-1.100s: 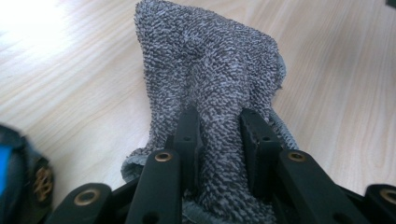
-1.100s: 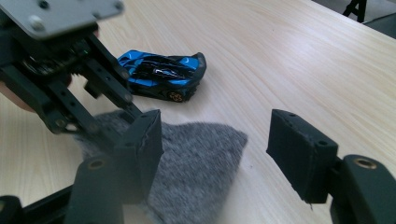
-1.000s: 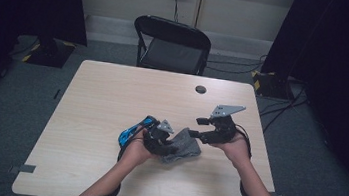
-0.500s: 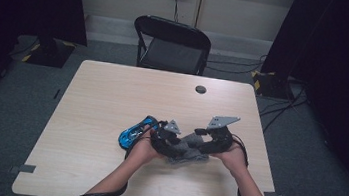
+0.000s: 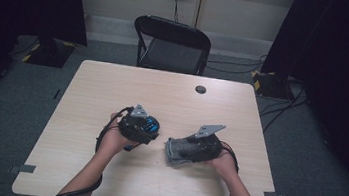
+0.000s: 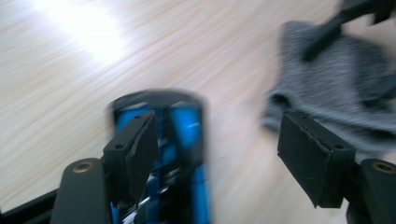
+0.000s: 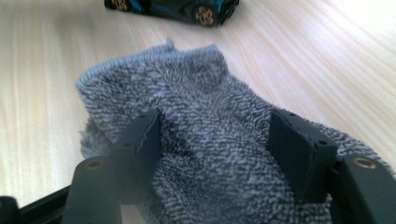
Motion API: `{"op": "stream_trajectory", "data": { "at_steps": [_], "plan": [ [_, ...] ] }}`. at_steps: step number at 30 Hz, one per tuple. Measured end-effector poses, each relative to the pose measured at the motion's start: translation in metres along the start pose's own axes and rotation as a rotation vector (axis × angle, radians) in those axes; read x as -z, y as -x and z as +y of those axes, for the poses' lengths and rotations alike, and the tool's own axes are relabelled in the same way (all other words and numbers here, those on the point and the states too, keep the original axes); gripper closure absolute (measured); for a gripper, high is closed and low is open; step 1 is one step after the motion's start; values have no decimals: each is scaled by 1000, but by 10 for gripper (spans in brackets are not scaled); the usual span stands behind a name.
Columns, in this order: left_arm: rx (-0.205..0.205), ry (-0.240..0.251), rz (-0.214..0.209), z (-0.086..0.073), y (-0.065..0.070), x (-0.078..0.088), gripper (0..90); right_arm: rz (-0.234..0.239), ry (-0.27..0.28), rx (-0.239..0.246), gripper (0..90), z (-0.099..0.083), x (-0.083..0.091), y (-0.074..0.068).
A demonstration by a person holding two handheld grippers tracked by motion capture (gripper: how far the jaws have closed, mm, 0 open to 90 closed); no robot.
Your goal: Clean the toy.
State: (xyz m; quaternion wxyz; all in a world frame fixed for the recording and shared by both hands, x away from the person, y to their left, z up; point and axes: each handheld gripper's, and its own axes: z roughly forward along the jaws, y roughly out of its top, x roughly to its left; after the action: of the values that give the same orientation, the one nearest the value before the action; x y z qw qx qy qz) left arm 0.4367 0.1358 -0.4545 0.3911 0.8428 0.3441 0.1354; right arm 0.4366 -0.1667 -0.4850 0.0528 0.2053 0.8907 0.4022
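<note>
Grey towel is let go by the left gripper, whose jaws have just been opening, now spread over a blue toy car; right gripper jaws are spread astride the towel on the counter, no pinch seen.

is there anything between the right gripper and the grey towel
Nothing visible. In the right gripper view the right gripper sits directly over the grey towel, its jaws apart with the cloth bunched between them. The blue toy car lies beyond, off the towel.
</note>
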Motion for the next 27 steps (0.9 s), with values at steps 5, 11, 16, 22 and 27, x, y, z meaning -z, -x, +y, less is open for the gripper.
{"op": "stream_trajectory", "data": {
  "at_steps": [5,11,16,22,27],
  "plan": [
    [29,-12,44,-5,-10,-4,290,-10,14,-28,337,-7,-3,-1],
    [46,-40,37,-7,-17,-22,261,-21,27,-57,346,-11,-4,-3],
    [46,-61,44,-7,-20,-34,224,-7,62,-75,349,-15,-5,-1],
    [52,-59,22,-2,-22,-41,210,-5,61,-75,350,-15,-5,0],
    [66,-86,18,-4,-21,-52,199,-6,69,-80,351,-16,-6,0]
  ]
}}
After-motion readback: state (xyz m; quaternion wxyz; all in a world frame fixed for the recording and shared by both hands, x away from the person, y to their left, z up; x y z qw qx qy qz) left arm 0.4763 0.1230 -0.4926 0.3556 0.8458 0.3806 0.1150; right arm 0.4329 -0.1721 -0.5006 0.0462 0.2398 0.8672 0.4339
